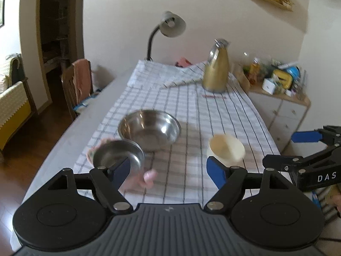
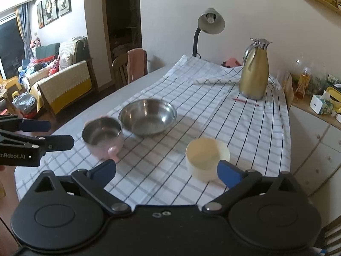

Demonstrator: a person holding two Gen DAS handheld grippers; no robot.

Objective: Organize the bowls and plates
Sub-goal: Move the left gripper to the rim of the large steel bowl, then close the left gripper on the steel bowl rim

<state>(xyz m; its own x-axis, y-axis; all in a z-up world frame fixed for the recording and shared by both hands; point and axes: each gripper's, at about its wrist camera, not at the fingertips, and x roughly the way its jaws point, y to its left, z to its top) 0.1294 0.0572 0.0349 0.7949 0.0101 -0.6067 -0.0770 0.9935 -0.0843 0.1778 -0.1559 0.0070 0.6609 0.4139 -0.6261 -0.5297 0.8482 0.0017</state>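
A large steel bowl (image 1: 149, 129) (image 2: 147, 116) stands mid-table on the checked cloth. In front of it on the left is a small pink bowl with a steel inside (image 1: 118, 155) (image 2: 102, 135) and a stubby pink handle. A cream bowl (image 1: 226, 148) (image 2: 205, 157) sits near the front right. My left gripper (image 1: 168, 173) is open above the near cloth; its left finger overlaps the pink bowl in the picture, nothing between the pads. My right gripper (image 2: 166, 171) is open wide, its right finger just in front of the cream bowl. Each gripper also shows at the edge of the other's view.
A gold thermos jug (image 1: 215, 68) (image 2: 254, 72) stands at the far right of the table, a red stick (image 2: 245, 102) before it. A desk lamp (image 2: 210, 24) is at the far end. A chair (image 1: 75, 85) is on the left, a cluttered cabinet (image 1: 283, 104) on the right.
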